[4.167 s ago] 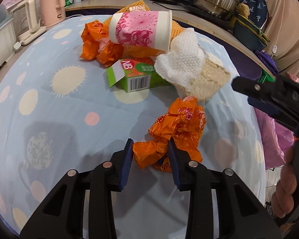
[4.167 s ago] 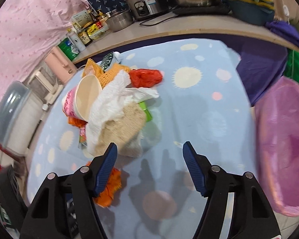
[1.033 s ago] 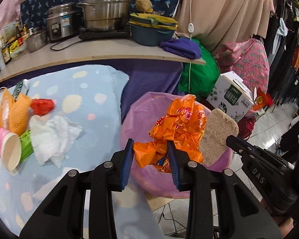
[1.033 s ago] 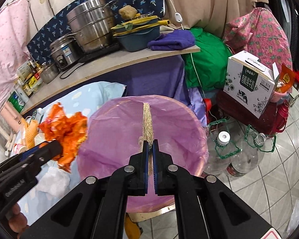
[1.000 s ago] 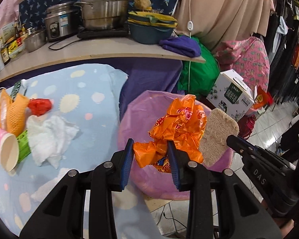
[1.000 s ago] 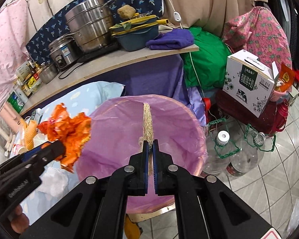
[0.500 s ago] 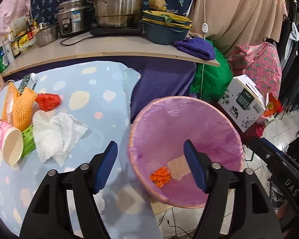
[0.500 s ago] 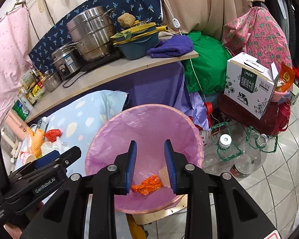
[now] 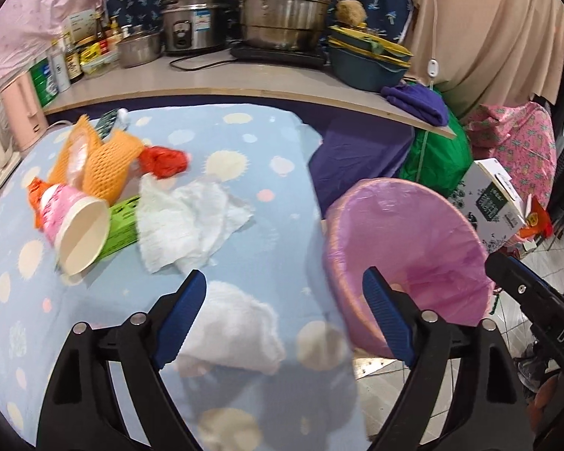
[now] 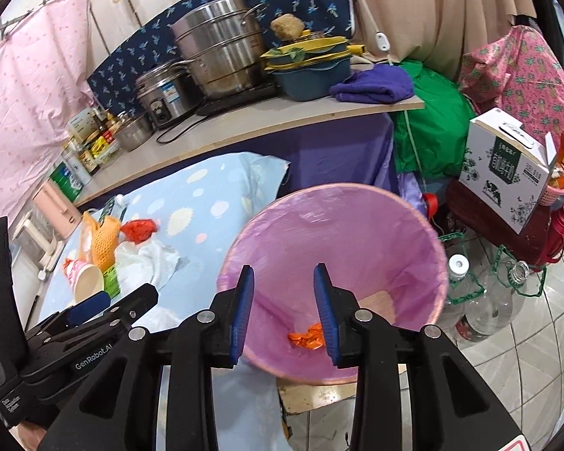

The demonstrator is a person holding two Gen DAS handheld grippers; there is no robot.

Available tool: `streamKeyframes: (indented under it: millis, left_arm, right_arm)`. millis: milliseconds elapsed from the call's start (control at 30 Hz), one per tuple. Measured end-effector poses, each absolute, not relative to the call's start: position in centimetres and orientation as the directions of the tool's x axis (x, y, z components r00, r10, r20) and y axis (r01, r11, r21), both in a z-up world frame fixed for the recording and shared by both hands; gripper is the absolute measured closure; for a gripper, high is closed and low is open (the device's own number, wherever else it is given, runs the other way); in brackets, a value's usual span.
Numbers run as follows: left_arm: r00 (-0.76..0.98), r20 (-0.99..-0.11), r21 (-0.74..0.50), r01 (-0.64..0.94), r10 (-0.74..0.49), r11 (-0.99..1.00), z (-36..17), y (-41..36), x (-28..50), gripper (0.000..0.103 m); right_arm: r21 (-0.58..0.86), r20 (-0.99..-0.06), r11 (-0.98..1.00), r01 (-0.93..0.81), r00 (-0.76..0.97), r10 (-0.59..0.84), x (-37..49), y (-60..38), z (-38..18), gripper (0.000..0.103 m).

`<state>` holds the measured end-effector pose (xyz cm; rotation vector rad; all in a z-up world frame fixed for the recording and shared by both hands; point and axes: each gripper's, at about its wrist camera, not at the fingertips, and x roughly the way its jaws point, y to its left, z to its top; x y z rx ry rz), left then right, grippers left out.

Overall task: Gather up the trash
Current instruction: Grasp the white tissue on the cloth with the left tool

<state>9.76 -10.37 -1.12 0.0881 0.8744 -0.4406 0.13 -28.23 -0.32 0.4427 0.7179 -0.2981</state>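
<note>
Pink-lined bin (image 10: 331,225) holds two pieces, both my grippers, left (image 9: 284,314) and right (image 10: 284,310), spread empty; I risk snagging the tablecloth (image 9: 244,150) grabbing the tissue (image 9: 186,221).

The tabletop (image 9: 244,158) is bare along its far edge and right side, so a gripper could pass there. The white tissue (image 9: 188,221), paper cup (image 9: 75,225) and orange net (image 9: 101,165) crowd its left side. Beside its right edge, the bin (image 10: 334,233) mouth stands open, with only scraps at its bottom.
</note>
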Motion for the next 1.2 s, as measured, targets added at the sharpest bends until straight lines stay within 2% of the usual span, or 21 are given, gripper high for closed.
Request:
streamKeyframes:
  millis: [400, 767, 867, 933, 967, 1000, 1033, 1100, 1200]
  left_arm:
    - [0.532, -0.82, -0.09, 0.246, -0.212, 0.965, -5.7, -1.5, 11.9, 0.015]
    - [0.465, -0.845, -0.14, 0.284, -0.264, 0.948, -9.3, 0.0, 13.5, 0.015]
    - [0.47, -0.838, -0.143, 0.304, -0.279, 0.942, -9.5, -0.4, 13.5, 0.028]
    - [0.465, -0.836, -0.142, 0.329, -0.291, 0.934, -9.3, -0.9, 13.4, 0.053]
    - [0.459, -0.837, -0.144, 0.341, -0.298, 0.929, -9.2, -1.2, 13.4, 0.06]
    - [0.448, -0.839, -0.15, 0.354, -0.308, 0.923, -9.2, -1.3, 13.2, 0.075]
    - [0.441, -0.842, -0.153, 0.359, -0.312, 0.921, -9.2, -1.6, 13.2, 0.086]
    - [0.432, -0.844, -0.157, 0.367, -0.318, 0.917, -9.0, -1.7, 12.9, 0.092]
    - [0.437, -0.84, -0.161, 0.364, -0.321, 0.917, -8.3, -1.4, 12.3, 0.094]
  right_arm:
    - [0.275, -0.731, 0.9, 0.337, 0.681, -0.031, 2.4, -23.1, -2.0, 0.071]
    - [0.259, -0.769, 0.915, 0.31, 0.639, 0.001, 3.8, -20.7, -3.5, 0.071]
    - [0.254, -0.776, 0.918, 0.305, 0.631, 0.005, 4.1, -20.3, -3.8, 0.071]
    - [0.252, -0.779, 0.919, 0.302, 0.628, 0.007, 4.3, -20.1, -3.9, 0.071]
    - [0.251, -0.78, 0.92, 0.301, 0.625, 0.008, 4.4, -20.0, -4.0, 0.071]
    - [0.249, -0.782, 0.921, 0.3, 0.623, 0.009, 4.6, -19.9, -4.1, 0.071]
    - [0.248, -0.784, 0.921, 0.3, 0.621, 0.009, 4.7, -19.9, -4.1, 0.071]
    - [0.249, -0.786, 0.922, 0.298, 0.618, 0.012, 4.9, -19.8, -4.2, 0.071]
    - [0.243, -0.789, 0.925, 0.293, 0.614, 0.013, 5.1, -19.6, -4.3, 0.071]
